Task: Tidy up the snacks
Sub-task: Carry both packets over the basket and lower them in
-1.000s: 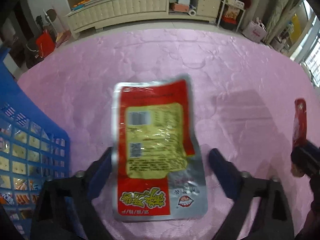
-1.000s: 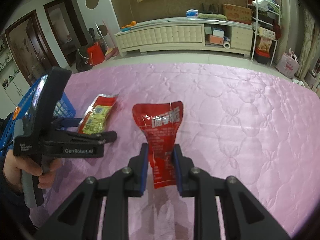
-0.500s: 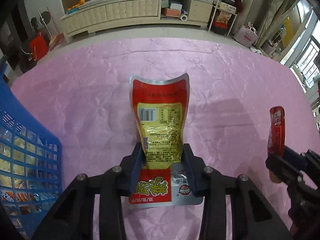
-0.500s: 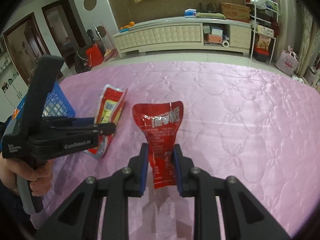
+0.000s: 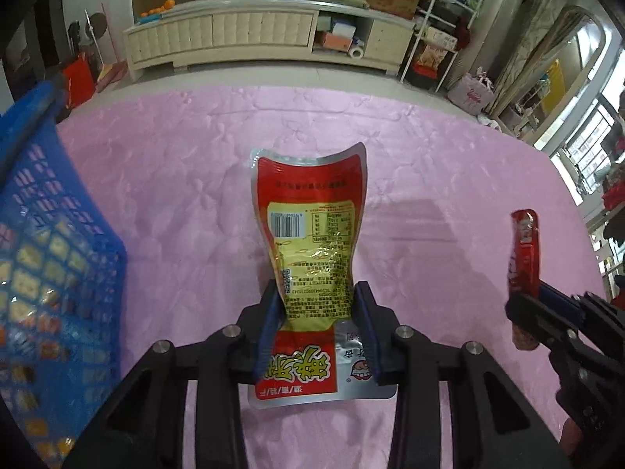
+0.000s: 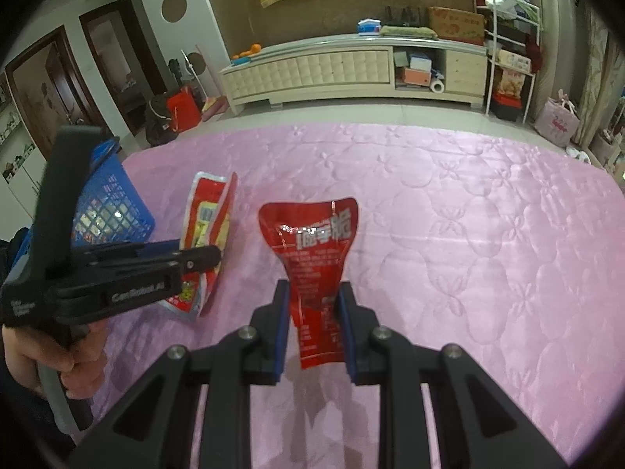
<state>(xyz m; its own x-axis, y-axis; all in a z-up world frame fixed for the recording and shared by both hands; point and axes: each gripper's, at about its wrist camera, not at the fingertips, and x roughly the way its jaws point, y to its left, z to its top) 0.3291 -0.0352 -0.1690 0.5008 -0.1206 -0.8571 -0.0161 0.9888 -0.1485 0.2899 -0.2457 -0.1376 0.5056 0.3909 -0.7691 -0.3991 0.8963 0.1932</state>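
Observation:
My left gripper (image 5: 318,293) is shut on a red, yellow and silver snack packet (image 5: 312,230) and holds it above the pink quilted surface (image 5: 175,195). The same packet (image 6: 207,230) shows in the right wrist view, held by the left gripper (image 6: 213,260). My right gripper (image 6: 314,293) is shut on a dark red snack pouch (image 6: 312,242), raised above the surface. That pouch (image 5: 523,250) shows edge-on at the right of the left wrist view. A blue mesh basket (image 5: 47,242) with several snacks inside stands at the left; it also shows in the right wrist view (image 6: 109,203).
The pink surface (image 6: 488,234) stretches wide to the right and far side. Beyond its far edge are bare floor and a long cream cabinet (image 6: 332,70). A metal shelf rack (image 6: 508,58) stands at the back right.
My left gripper closed on the red and yellow packet that lay on the surface and lifted it. The basket now sits closer on the left. The right gripper kept holding its pouch still.

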